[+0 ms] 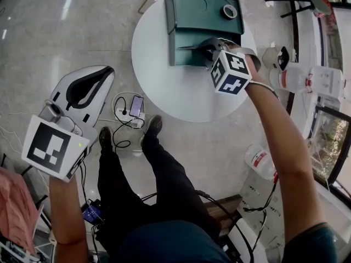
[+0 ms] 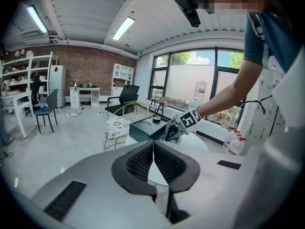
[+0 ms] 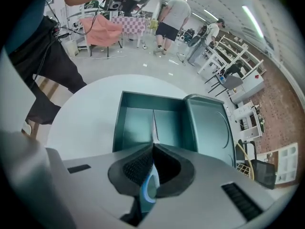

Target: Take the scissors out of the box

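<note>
An open dark-green box (image 1: pixel 171 48) lies on a round white table (image 1: pixel 175 92), its lid (image 1: pixel 200 7) folded back. My right gripper (image 1: pixel 207 48) points steeply down over the box's tray and is shut on the scissors (image 1: pixel 189 47), whose blades stick out to the left. In the right gripper view the blue handle (image 3: pixel 147 187) sits pinched between the pads and the thin blades (image 3: pixel 153 128) reach out over the box (image 3: pixel 136 123). My left gripper (image 1: pixel 90 86) hangs over the floor, left of the table, shut with nothing in it (image 2: pixel 153 149).
A roll of tape (image 1: pixel 230 11) rests on the box lid. On the floor by the table lie a power strip with a phone (image 1: pixel 133 108) and cables. Water bottles (image 1: pixel 260 160) and white devices (image 1: pixel 312 81) stand at the right. People stand far off (image 3: pixel 171 18).
</note>
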